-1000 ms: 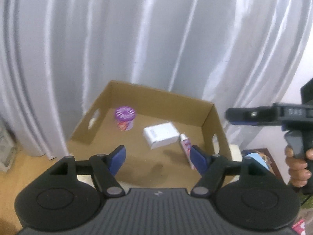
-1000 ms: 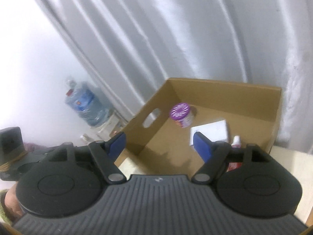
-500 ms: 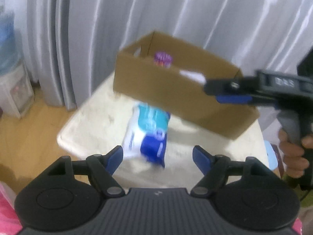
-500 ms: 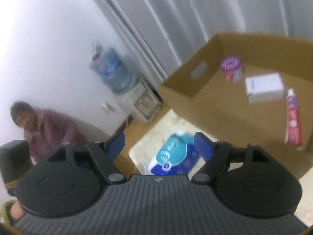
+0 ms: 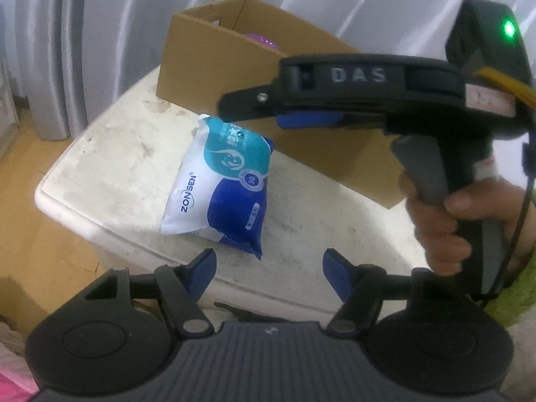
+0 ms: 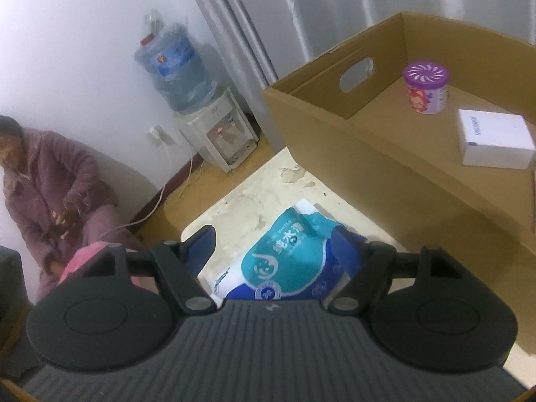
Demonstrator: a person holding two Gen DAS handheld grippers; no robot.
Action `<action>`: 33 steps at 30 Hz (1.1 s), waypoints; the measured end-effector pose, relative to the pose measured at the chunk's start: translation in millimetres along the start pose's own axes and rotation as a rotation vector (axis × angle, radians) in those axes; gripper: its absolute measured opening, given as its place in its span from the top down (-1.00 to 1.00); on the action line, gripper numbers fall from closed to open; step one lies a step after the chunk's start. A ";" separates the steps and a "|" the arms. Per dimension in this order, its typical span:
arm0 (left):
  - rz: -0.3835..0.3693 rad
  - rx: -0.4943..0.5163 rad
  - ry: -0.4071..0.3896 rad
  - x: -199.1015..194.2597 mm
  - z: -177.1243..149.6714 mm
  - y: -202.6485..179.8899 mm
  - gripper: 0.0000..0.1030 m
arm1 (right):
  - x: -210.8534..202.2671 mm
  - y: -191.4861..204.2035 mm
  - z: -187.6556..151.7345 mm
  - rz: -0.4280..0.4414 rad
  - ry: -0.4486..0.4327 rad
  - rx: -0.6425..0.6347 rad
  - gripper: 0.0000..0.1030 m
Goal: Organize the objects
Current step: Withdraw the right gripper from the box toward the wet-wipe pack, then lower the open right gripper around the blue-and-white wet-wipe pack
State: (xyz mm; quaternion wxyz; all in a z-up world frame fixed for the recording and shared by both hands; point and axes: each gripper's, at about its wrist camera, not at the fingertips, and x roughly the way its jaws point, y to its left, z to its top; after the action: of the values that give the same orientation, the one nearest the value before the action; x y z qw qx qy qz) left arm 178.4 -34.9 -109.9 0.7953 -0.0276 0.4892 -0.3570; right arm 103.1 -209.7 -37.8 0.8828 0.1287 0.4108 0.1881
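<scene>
While the wet-wipes pack (image 5: 221,187) lies flat on the white counter (image 5: 110,167), its long axis runs from the near counter edge toward the cardboard box (image 5: 214,63), the teal end pointing at the box and just beside its wall. The left tongs (image 5: 269,269) hang short of the pack, closing on nothing. The right tongs (image 6: 278,251) straddle the pack, jaws closing, pads not yet pressing it.

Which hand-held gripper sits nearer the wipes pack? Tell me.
Right. The right hand-held gripper hangs right over the wipes pack, its closing jaws straddling it without pressing. The left hand-held gripper is short of the pack, jaws closing on nothing.
</scene>
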 end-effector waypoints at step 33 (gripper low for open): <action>-0.016 0.056 0.062 13.0 10.7 2.9 -0.29 | 2.8 -27.7 -30.2 0.049 0.109 0.163 -0.44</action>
State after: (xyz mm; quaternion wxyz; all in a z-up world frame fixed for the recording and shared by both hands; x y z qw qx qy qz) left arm 192.0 -43.7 -115.5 0.7772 0.0017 0.5034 -0.3776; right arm 87.8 -231.1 -69.3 0.8408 0.1998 0.4689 0.1822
